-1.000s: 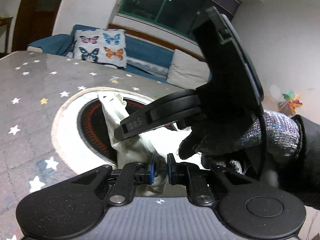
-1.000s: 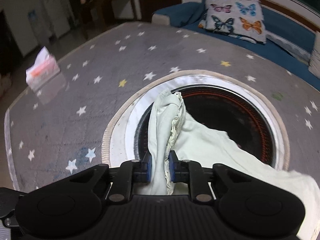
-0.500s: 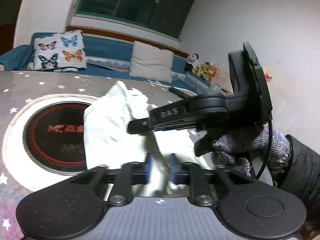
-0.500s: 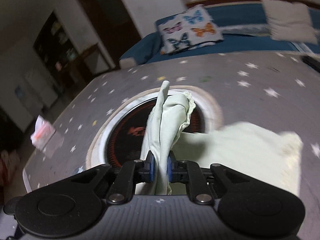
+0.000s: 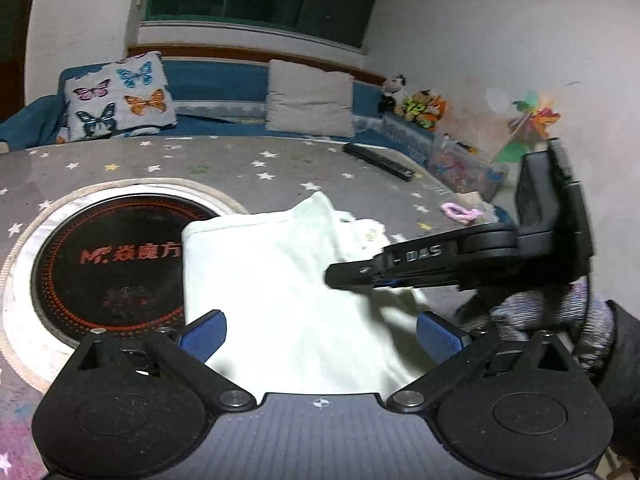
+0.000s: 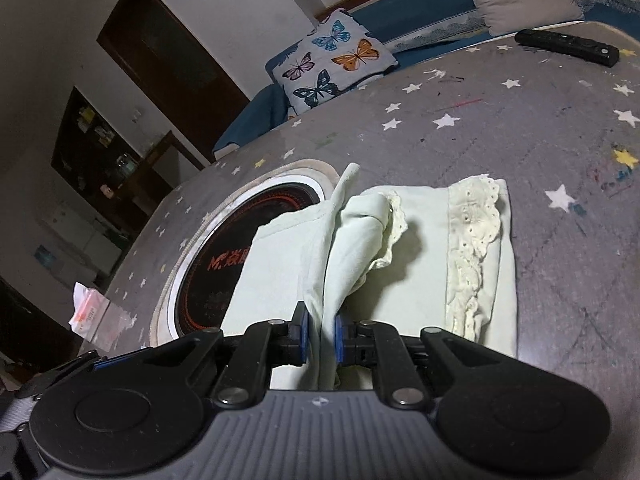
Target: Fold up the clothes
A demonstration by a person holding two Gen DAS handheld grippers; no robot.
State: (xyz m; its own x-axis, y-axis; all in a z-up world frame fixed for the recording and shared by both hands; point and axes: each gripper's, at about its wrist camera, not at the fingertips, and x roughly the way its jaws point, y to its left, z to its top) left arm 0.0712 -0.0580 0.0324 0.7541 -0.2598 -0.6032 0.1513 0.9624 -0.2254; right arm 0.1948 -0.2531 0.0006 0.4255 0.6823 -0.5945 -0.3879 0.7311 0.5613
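A large table (image 5: 248, 160) covered in a grey cloth printed with small stars fills both wrist views, with a round black induction hob (image 5: 108, 264) ringed in white set into its middle. Behind it runs a blue sofa (image 5: 216, 80) carrying a butterfly-print cushion (image 5: 120, 96) and a plain grey cushion (image 5: 310, 98). On the table lies the task's thing, a pale green garment (image 6: 400, 264) with lace trim (image 6: 476, 240), spread partly over the hob's edge and partly on the starred cloth to its right. A black remote control (image 6: 568, 46) rests near the far edge, well apart from the garment. A second ago both tools gripped bunched cloth held up over the hob; now most of it lies flat in a broad rectangle. The left gripper (image 5: 320, 332) has just been opening and its blue pads stand wide apart, with the cloth lying below and between them but not pinched. The right gripper (image 6: 320, 332) is clamped on a raised ridge of the garment, its pads pressed together on the fold that stands up from the flat part. In the left view that same tool reaches in from the right, held by a gloved hand (image 5: 540, 312). This probably means one fold has been laid down and released on the left side; the right side looks not yet set down, so the ridge needs lowering and smoothing.
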